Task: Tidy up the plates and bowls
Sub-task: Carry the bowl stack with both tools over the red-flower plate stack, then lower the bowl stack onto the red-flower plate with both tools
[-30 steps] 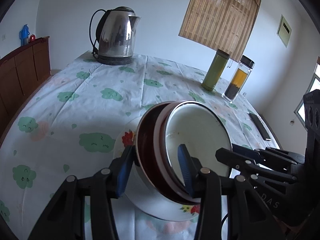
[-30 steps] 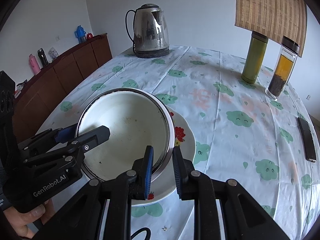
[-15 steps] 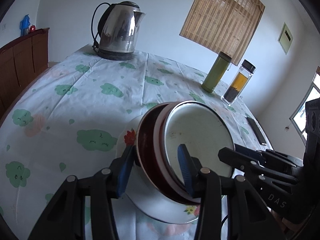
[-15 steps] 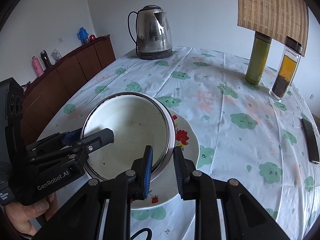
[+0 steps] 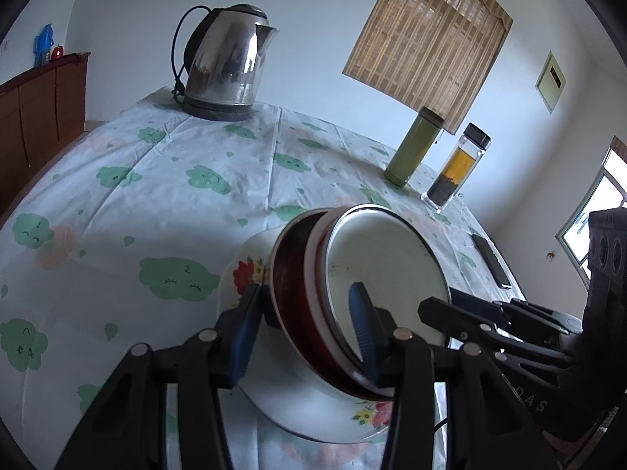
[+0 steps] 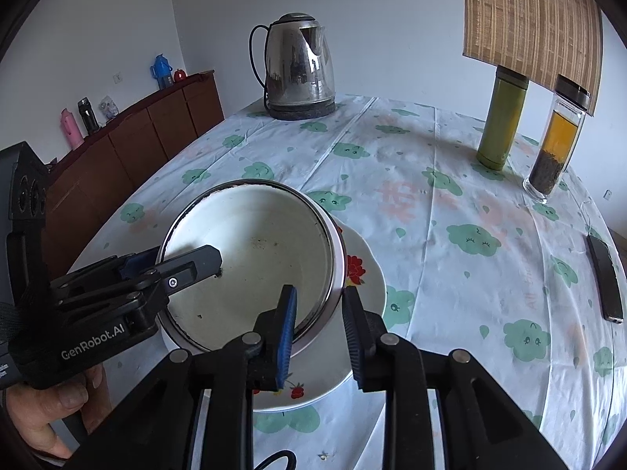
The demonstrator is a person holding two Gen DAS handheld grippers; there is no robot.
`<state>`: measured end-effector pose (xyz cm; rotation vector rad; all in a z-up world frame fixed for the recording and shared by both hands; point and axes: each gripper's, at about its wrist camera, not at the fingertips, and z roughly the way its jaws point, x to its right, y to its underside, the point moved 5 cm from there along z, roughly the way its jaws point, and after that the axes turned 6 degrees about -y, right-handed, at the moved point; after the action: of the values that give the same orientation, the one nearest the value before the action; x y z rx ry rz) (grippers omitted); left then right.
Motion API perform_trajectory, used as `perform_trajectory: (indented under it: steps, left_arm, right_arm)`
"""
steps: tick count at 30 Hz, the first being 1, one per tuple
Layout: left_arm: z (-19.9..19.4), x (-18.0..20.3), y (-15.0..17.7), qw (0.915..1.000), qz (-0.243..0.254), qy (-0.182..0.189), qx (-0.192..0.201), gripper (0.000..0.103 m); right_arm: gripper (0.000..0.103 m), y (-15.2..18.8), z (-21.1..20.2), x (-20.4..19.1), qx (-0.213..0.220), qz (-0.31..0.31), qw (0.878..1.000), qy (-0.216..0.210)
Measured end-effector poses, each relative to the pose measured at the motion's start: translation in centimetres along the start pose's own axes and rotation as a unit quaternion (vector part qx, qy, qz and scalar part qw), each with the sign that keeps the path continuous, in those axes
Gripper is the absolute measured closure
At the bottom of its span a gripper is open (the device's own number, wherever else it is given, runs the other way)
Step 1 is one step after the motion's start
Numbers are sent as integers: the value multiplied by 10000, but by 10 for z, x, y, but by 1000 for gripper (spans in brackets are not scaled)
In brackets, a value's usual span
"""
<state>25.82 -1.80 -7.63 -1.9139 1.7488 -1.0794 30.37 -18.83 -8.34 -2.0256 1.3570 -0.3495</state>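
Note:
Three nested bowls sit tilted on a floral plate point(image 5: 298, 411) point(image 6: 368, 274): a brown outer bowl point(image 5: 290, 290), a white and pink middle bowl point(image 5: 315, 274), and a white enamel bowl point(image 5: 384, 258) point(image 6: 254, 250) with a metal rim inside. My left gripper point(image 5: 303, 325) point(image 6: 168, 260) is shut across the stack, one pad outside the brown bowl and one inside the enamel bowl. My right gripper point(image 6: 319, 315) point(image 5: 439, 301) straddles the opposite rim. Its jaws stand slightly apart and a gap shows beside the inner pad.
The flowered tablecloth point(image 6: 450, 203) also carries a steel kettle point(image 6: 299, 66) at the back and a green flask point(image 6: 503, 121) beside a glass tea bottle point(image 6: 556, 145) at the right. A phone point(image 6: 605, 278) lies near the right edge. A wooden sideboard point(image 6: 149, 129) stands left. A hand point(image 6: 51, 411) holds the left gripper.
The right gripper's jaws have spread a little around the bowl rim. The left gripper has tilted slightly, still clamped on the stack. The bowls stay on the plate.

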Motion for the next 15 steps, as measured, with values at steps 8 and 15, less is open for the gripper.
perform_trajectory:
  steps: [8,15]
  left_arm:
    - [-1,2,-1,9998,152,-81,107,58]
    - [-3,1,-2,9998,131,-86,144,58]
  right_arm:
    - [76,0,-1,1,33,15,10000,1]
    - [74,0,-1,1,61,15,10000,-15]
